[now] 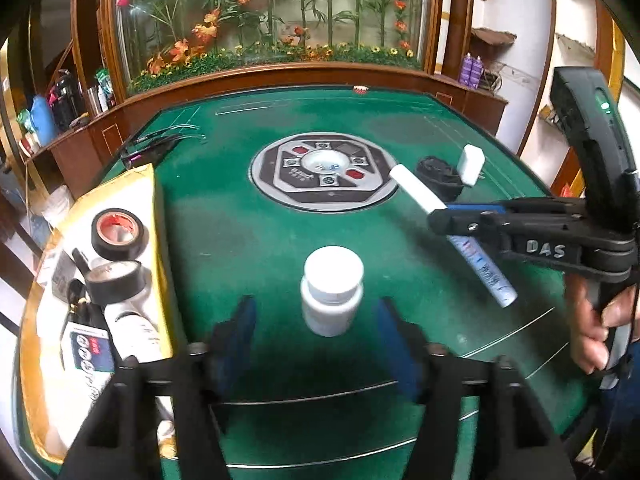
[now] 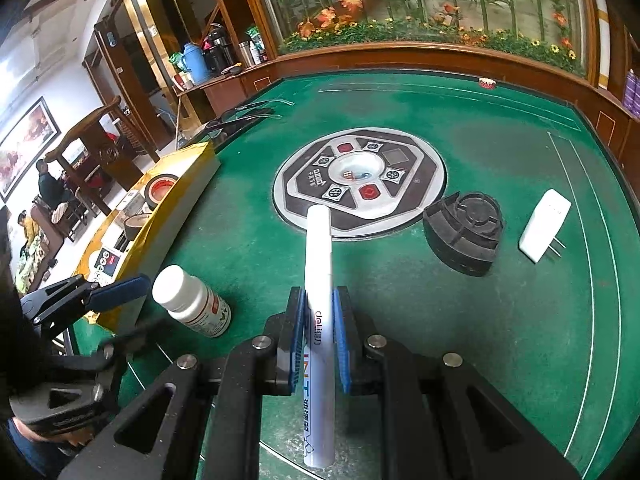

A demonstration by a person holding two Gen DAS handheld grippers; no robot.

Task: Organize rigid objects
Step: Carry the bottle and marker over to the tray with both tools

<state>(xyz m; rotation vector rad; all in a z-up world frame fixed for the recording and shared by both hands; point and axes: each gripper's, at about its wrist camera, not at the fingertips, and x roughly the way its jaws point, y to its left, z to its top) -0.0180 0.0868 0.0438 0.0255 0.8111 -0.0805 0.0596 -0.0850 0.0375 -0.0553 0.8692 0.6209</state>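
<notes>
A white pill bottle (image 1: 332, 294) stands upright on the green table, between the open fingers of my left gripper (image 1: 316, 320), which do not touch it. It also shows in the right wrist view (image 2: 192, 302). My right gripper (image 2: 320, 328) is shut on a white marker pen (image 2: 318, 280) and holds it above the table; the pen also shows in the left wrist view (image 1: 416, 190). A yellow box (image 1: 156, 240) at the left holds two black tape rolls (image 1: 117, 232) and other small items.
A black round part (image 2: 464, 232) and a white plug adapter (image 2: 545, 224) lie on the table's right side. The mahjong table's central control panel (image 2: 360, 178) sits in the middle. Black cables (image 1: 168, 142) lie at the far left corner. Wooden rails edge the table.
</notes>
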